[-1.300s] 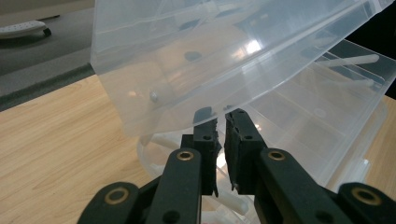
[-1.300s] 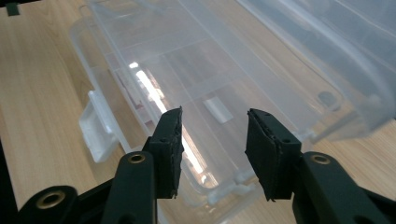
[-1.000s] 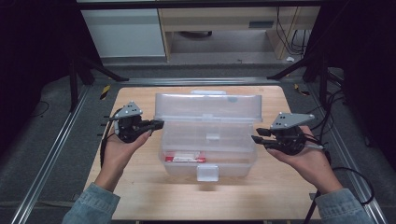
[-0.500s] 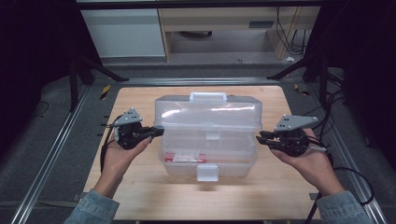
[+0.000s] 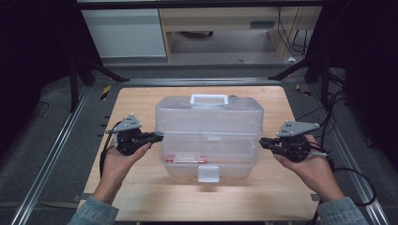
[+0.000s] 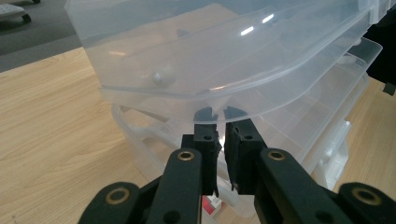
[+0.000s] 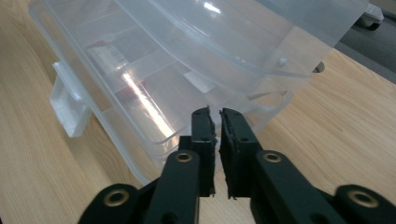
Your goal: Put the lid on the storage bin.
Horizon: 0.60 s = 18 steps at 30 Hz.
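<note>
A clear plastic toolbox point(image 5: 209, 157) stands mid-table with its domed lid point(image 5: 209, 117) lifted off the base, white handle point(image 5: 209, 98) on top. A red-labelled item point(image 5: 183, 159) lies inside. My left gripper point(image 5: 158, 137) is shut, its tips tucked under the lid's left rim point(image 6: 159, 91); the left gripper view shows the left gripper point(image 6: 218, 114) with nothing between its jaws. My right gripper point(image 5: 261, 141) points at the box's right end and has just been closing. In the right gripper view, the right gripper point(image 7: 215, 114) is shut on nothing beside the base's rim point(image 7: 261, 109).
The wooden table point(image 5: 141, 197) has bare room in front of the box and on both sides. A white latch point(image 5: 208, 173) hangs at the box's front. Metal rails point(image 5: 51, 154) and dark floor surround the table; shelving point(image 5: 220, 18) stands behind.
The lid's front has risen off the base, and the open tray now shows under it. Both grippers have edged in toward the box's ends, and the right jaws have shut.
</note>
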Tool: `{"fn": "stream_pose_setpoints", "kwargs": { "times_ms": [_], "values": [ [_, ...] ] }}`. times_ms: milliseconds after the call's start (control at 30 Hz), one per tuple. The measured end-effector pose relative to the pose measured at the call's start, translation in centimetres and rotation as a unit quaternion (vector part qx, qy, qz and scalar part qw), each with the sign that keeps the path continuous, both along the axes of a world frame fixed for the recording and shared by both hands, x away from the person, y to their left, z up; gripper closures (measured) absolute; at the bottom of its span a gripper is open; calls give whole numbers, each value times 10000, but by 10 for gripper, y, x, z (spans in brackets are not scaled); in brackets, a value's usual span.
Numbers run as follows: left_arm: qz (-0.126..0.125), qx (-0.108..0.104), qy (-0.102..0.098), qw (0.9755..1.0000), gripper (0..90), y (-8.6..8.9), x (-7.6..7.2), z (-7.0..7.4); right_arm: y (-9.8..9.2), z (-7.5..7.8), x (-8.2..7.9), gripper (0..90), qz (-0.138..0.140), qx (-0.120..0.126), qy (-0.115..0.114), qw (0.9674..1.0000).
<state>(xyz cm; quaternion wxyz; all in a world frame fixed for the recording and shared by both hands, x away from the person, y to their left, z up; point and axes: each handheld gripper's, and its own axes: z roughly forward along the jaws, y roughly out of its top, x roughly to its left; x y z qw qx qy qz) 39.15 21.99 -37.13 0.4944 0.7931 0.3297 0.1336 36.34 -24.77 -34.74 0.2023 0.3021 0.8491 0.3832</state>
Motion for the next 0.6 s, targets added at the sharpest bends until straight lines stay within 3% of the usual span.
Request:
{"fn": "stream_pose_setpoints", "kwargs": {
  "times_ms": [600],
  "values": [
    [42,-2,9,10000,855,7,-8,-10,-6,-3,-6,852,-40,-14,11,10000]
  ]
}}
